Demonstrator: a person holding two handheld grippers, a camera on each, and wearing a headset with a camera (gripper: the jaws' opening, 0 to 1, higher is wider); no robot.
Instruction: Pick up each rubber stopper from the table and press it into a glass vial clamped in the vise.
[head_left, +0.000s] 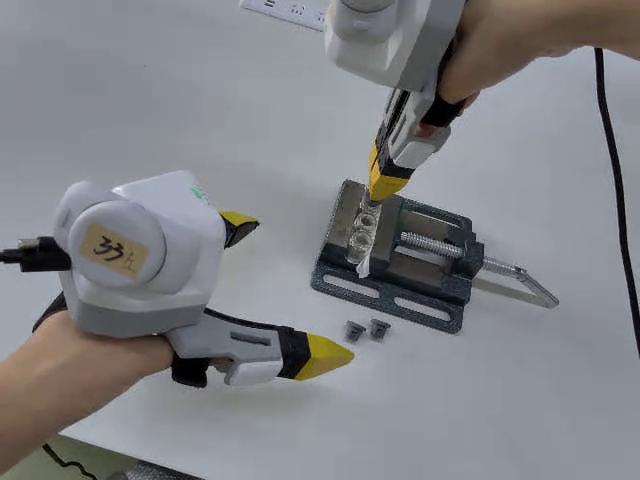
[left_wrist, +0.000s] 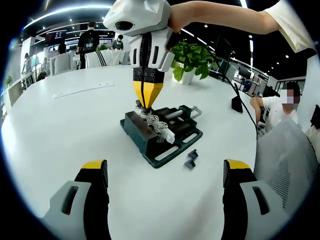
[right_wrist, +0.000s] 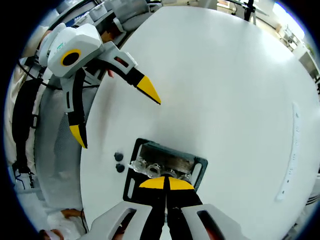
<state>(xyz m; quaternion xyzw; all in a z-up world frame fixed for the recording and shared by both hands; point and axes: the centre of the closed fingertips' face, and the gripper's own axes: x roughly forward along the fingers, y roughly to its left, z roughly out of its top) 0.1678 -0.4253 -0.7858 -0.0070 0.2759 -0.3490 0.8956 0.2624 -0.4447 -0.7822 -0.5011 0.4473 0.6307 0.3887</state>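
Our left gripper hangs released over the surface, nearer the two loose stoppers, which lie just beyond one of its tips, in front of the vise. Our right gripper, clenched, points down onto the clamped vials; whether it pins a stopper we cannot tell.

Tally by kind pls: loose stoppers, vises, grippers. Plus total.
Loose dark grey rubber stoppers: 2
Dark metal vise: 1
White, yellow-tipped grippers: 2, left gripper and right gripper
Total: 5
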